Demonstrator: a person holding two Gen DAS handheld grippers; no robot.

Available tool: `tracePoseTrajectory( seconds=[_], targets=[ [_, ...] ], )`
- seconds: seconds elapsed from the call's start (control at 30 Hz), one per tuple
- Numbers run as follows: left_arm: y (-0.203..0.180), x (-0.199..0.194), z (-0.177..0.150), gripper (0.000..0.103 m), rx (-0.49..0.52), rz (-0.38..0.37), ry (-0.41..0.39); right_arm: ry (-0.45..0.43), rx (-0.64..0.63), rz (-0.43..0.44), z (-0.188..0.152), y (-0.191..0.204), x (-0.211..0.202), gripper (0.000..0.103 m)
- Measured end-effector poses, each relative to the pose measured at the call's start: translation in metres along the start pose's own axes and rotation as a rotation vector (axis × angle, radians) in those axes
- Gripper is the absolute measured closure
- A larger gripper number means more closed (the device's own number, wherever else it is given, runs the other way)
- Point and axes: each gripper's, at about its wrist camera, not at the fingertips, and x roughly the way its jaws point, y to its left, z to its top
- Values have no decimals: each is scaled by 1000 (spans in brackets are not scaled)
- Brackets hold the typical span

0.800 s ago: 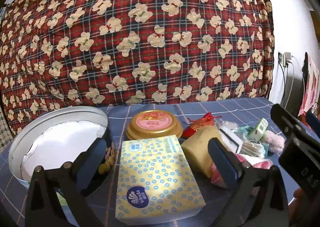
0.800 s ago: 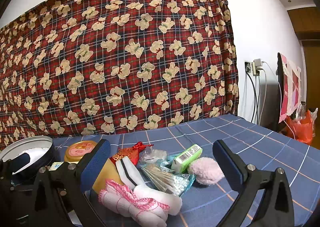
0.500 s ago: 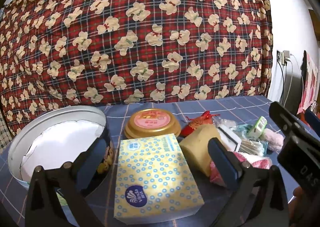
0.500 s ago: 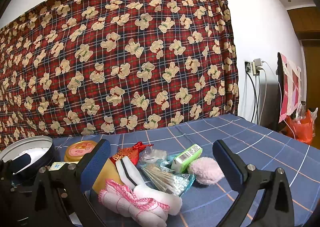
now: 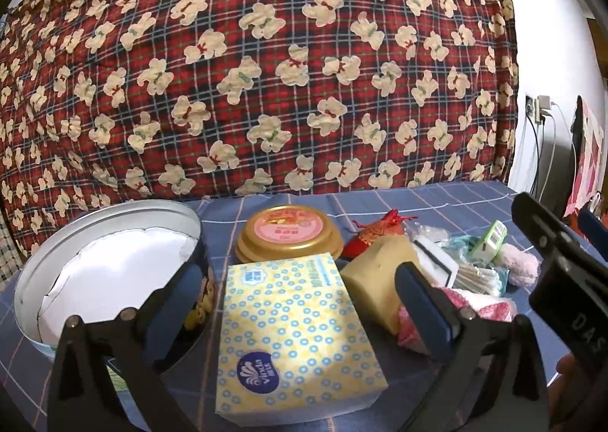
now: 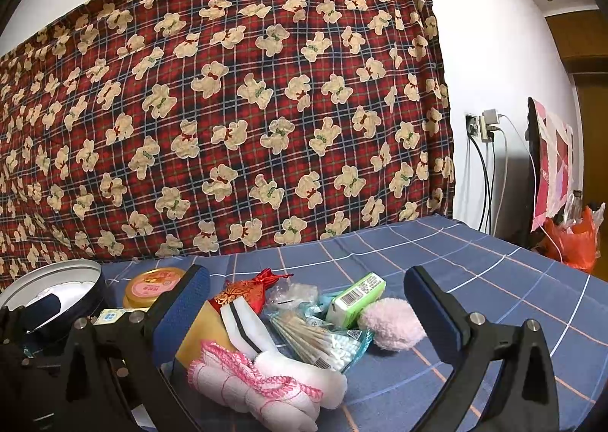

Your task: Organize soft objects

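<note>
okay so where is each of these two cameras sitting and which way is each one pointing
Left wrist: behind the open left gripper, looking slightly down at the tissue box and round tin; the right gripper shows at its right edge.
Right wrist: behind the open right gripper, facing the pink puff, cotton swabs and sock.
Shared: tin, gold lid, red pouch, bear-print cloth.

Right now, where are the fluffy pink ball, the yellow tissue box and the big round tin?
fluffy pink ball (image 6: 391, 323), right wrist view, middle of fluff
yellow tissue box (image 5: 292, 325), left wrist view, top face
big round tin (image 5: 114, 215), left wrist view, back rim
</note>
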Motion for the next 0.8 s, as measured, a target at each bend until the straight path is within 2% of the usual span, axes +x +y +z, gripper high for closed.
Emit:
tracePoseTrajectory(
  seconds=[0.63, 0.8],
  targets=[
    [0, 0, 1, 0, -1, 0, 2, -1, 9, 4, 1, -4, -2, 0],
    [0, 0, 2, 0, 0, -1, 3, 21, 37, 12, 1, -8, 2, 0]
  ],
)
